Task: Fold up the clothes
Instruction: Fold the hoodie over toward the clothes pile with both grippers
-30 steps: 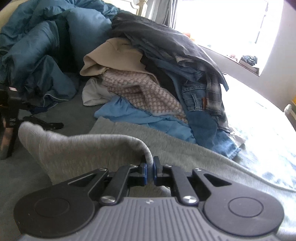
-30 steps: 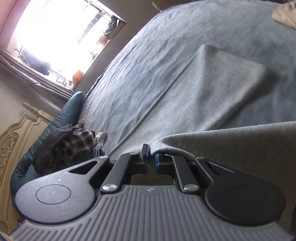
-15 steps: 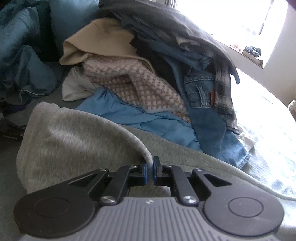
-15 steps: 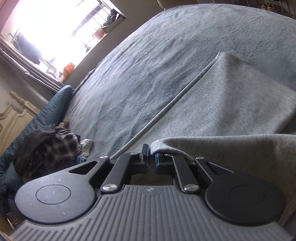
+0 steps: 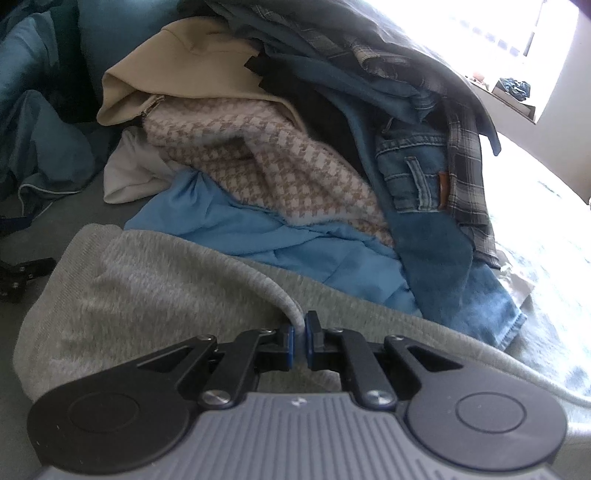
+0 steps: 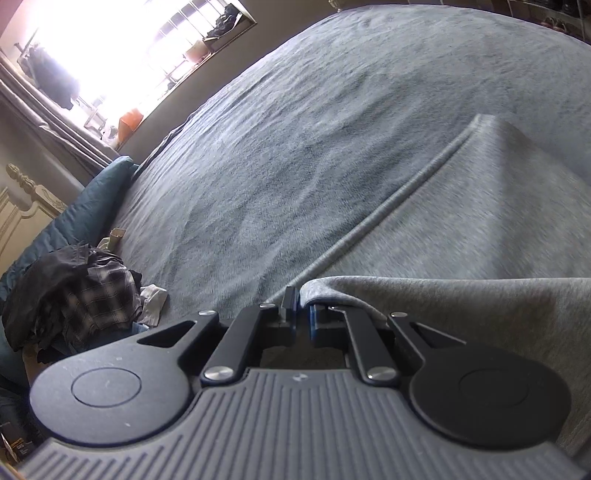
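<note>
The left claw (image 5: 300, 341) is pinched shut on a rolled edge of the grey garment (image 5: 147, 291), a thin fold of the cloth standing up between its blue pads (image 5: 290, 345). The right claw (image 6: 301, 314) is likewise closed on the garment's edge (image 6: 424, 295), which drapes over its right finger and hides that pad in part.

The garment lies on the bed (image 6: 295, 129), spread flat toward the right of the right-wrist view, with a ribbed seam (image 6: 406, 199) running diagonally across it. Its held part is lifted and folded over the flat layer beneath.

Landmark: the pile (image 5: 314, 129) of unfolded clothes. The garment lies just in front of the pile, its far edge touching a light blue cloth (image 5: 258, 236) at the pile's base. On that cloth rests a houndstooth knit (image 5: 280, 162); above the knit sits a beige top (image 5: 184, 70); to the knit's right hang jeans (image 5: 424, 192) and a plaid shirt (image 5: 465, 177), under a dark jacket at the top of the pile. Left of the pile is a teal duvet (image 5: 40, 122). Behind and right of the pile a bright window (image 5: 517, 29) glares.
</note>
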`<control>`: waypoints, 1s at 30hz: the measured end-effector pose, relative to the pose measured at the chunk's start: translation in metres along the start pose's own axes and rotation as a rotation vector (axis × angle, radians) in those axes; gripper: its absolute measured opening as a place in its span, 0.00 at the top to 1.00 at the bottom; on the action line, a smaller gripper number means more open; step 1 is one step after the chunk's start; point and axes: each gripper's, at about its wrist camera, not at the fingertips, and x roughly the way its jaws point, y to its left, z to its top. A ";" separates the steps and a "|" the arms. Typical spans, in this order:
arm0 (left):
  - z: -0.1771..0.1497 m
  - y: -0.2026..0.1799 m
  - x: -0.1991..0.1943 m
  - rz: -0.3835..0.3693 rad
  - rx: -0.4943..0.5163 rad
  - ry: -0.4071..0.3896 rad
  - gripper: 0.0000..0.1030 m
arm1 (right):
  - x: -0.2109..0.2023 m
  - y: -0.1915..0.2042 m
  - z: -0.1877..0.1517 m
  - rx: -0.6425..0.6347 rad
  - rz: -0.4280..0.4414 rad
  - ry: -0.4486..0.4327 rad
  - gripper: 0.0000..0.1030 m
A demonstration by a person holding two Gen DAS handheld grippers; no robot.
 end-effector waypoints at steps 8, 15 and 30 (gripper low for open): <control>0.005 -0.002 0.020 0.006 -0.026 -0.007 0.93 | 0.029 0.010 0.018 -0.017 0.000 -0.005 0.96; 0.009 0.000 0.039 0.000 -0.044 0.002 0.93 | 0.056 0.017 0.026 -0.028 -0.019 0.014 0.96; 0.015 0.014 0.026 -0.051 -0.127 -0.033 0.46 | 0.059 -0.015 0.021 0.155 -0.031 0.086 0.60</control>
